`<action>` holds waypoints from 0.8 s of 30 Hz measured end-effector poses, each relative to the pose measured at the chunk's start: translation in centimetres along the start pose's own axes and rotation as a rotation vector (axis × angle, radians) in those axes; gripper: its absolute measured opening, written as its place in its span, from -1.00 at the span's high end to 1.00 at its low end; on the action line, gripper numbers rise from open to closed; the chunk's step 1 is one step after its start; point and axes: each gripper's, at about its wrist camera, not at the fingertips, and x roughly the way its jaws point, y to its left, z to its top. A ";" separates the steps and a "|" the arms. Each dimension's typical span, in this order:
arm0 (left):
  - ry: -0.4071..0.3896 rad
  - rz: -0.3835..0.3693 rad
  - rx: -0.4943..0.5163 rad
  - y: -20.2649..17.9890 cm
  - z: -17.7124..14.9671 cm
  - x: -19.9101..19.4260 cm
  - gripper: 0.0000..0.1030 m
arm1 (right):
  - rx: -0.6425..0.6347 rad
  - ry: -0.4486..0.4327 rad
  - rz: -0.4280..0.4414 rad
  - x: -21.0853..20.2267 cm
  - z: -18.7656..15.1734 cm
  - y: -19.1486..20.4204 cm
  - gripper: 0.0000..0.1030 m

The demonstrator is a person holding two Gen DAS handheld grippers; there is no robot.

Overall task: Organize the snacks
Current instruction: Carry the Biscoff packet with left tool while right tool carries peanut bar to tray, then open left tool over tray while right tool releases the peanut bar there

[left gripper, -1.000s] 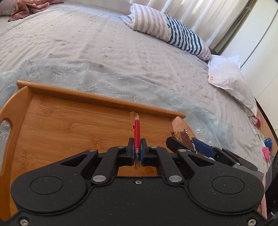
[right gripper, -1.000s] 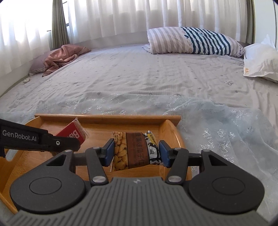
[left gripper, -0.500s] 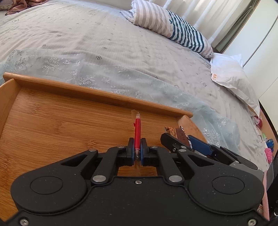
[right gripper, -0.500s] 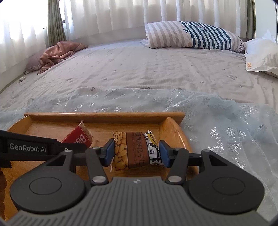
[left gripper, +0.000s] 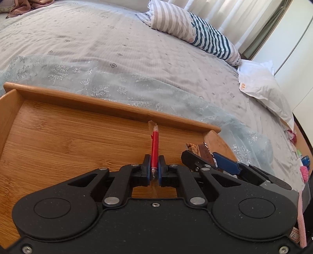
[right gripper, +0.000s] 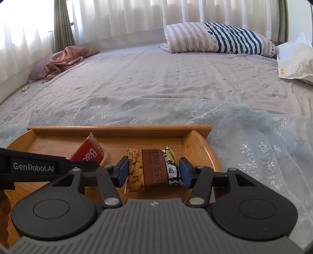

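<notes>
Pinching a red biscuit packet (left gripper: 154,144) edge-on, the left gripper (left gripper: 154,172) is clamping nearly shut. Beside it, the right gripper (right gripper: 153,172) is holding a seed packet (right gripper: 152,170) at middling width. Both packets are hanging low over the wooden tray (right gripper: 117,130), and neither is released yet. Nothing is lying loose on the tray floor, so placing seems only to be starting. No other snacks are showing on the bed (right gripper: 156,78) beyond.

I see a wide bed (right gripper: 156,78) with a grey flowered cover and a pale blue lace cloth (right gripper: 244,127) over its near part. A striped pillow (right gripper: 219,38) lies at its far edge. Daylight comes through white curtains (right gripper: 117,17) behind.
</notes>
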 end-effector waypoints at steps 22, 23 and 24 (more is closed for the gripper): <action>-0.076 0.114 0.087 1.0 -3.0 -9.2 -0.66 | 0.033 -0.061 0.068 -6.9 -0.6 1.1 -0.67; -0.083 0.118 0.094 0.9 -3.3 -9.8 -0.67 | 0.029 -0.065 0.070 -7.4 -0.7 1.3 -0.68; -0.088 0.120 0.103 0.9 -3.7 -10.4 -0.68 | 0.026 -0.070 0.072 -7.9 -0.8 1.5 -0.69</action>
